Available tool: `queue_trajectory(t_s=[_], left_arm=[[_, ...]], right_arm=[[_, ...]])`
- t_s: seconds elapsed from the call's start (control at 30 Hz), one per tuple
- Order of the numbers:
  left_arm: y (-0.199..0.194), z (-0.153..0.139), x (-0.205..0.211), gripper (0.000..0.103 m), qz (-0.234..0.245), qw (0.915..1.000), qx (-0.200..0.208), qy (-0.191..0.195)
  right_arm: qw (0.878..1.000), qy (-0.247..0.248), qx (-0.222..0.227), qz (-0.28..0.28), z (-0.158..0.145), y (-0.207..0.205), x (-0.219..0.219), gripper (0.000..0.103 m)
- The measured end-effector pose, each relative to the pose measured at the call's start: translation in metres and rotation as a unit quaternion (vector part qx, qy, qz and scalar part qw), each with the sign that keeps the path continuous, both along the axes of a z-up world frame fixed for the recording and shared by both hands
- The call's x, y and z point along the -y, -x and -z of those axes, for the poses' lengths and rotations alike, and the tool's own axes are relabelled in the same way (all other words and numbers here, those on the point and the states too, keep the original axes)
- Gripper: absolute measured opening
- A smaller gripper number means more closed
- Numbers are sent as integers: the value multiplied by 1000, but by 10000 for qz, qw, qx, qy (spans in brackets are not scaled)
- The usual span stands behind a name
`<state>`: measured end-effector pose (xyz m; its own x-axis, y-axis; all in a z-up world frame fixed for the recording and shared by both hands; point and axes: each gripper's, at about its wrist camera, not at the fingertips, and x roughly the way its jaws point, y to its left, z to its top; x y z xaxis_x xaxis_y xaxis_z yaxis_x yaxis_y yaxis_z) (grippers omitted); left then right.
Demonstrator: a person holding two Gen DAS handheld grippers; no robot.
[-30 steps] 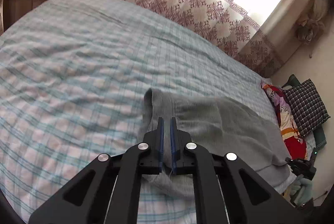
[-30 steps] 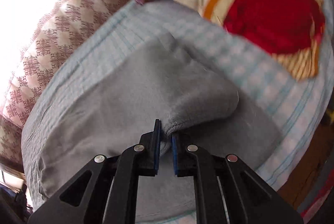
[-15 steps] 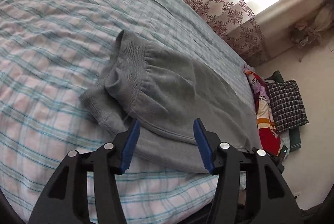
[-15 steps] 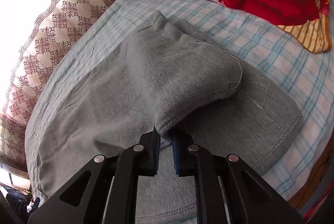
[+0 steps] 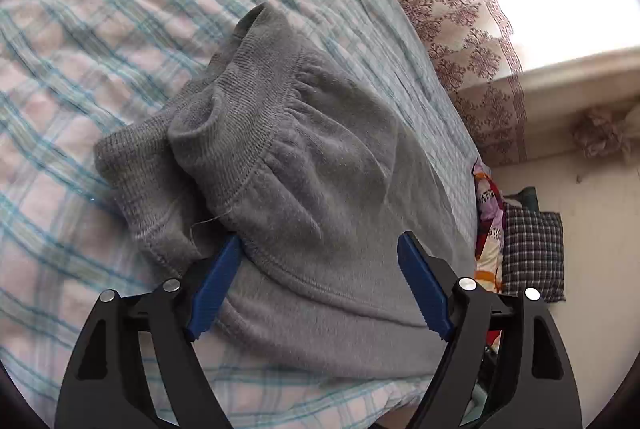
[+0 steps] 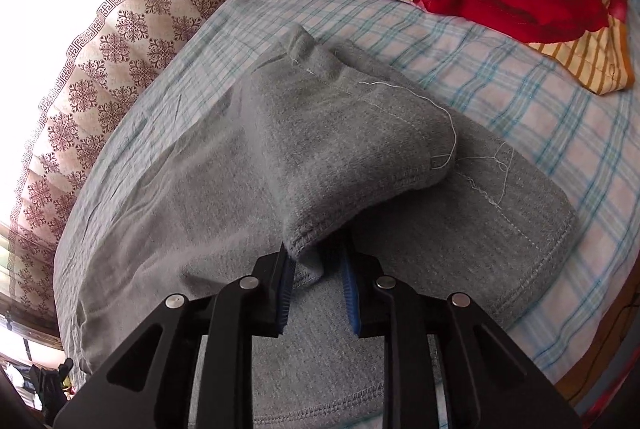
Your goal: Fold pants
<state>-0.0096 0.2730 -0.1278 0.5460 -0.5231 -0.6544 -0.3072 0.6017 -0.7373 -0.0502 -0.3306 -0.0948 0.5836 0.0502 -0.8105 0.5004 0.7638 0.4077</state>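
While grey fleece pants (image 5: 320, 165) lie lengthwise along the plaid bedsheet (image 5: 80, 29), left gripper (image 5: 320, 281) hovers spread; right gripper (image 6: 318, 289) part-spread around a hem.

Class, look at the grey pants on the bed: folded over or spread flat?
Folded over: the grey pants lie doubled, one hemmed layer resting on another.

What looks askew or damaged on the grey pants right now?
Loose white threads trail from the cuff seam of the folded-over leg of the grey pants. At the other end, the waistband lies bunched and offset rather than stacked edge to edge.
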Motion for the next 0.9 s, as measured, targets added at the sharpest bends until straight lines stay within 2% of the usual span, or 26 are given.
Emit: queue_trajectory(t_s=[0.37, 0.5, 0.53, 0.57, 0.6, 0.63, 0.67, 0.7, 0.73, 0.77, 0.9], left_arm=[[8, 8, 2, 81, -336, 9992, -149, 162], [-3, 13, 2, 81, -558, 9981, -161, 202], [-7, 13, 2, 72, -578, 9980, -144, 222], [-10, 12, 2, 49, -576, 9980, -161, 203], [-14, 10, 4, 37, -509, 9985, -175, 132], [-16, 8, 4, 17, -446, 9989, -150, 86], [-17, 6, 5, 12, -396, 9991, -93, 73], [-16, 2, 6, 10, -348, 9994, -19, 60], [-15, -3, 5, 9, -317, 9995, 45, 51], [-15, -5, 5, 8, -316, 9994, 82, 57], [-15, -22, 1, 8, -310, 9992, 254, 84]], right_arm=[[10000, 11, 3, 60, 2, 1, 2, 22], [10000, 57, -8, 26, 3, 1, -1, 22], [10000, 54, -6, 24, 2, 1, -1, 22], [10000, 39, 5, 36, 2, 2, 0, 22], [10000, 32, 14, 54, 1, 2, 1, 23], [9999, 24, 35, 93, 0, 4, 3, 31], [9999, 10, 65, 156, -2, 6, 7, 40], [9997, -8, 105, 235, -3, 8, 10, 47], [9991, -20, 173, 378, -6, 11, 16, 58], [9984, -49, 233, 510, -9, 14, 23, 62], [9941, -653, 396, 777, -4, 19, 45, 62]])
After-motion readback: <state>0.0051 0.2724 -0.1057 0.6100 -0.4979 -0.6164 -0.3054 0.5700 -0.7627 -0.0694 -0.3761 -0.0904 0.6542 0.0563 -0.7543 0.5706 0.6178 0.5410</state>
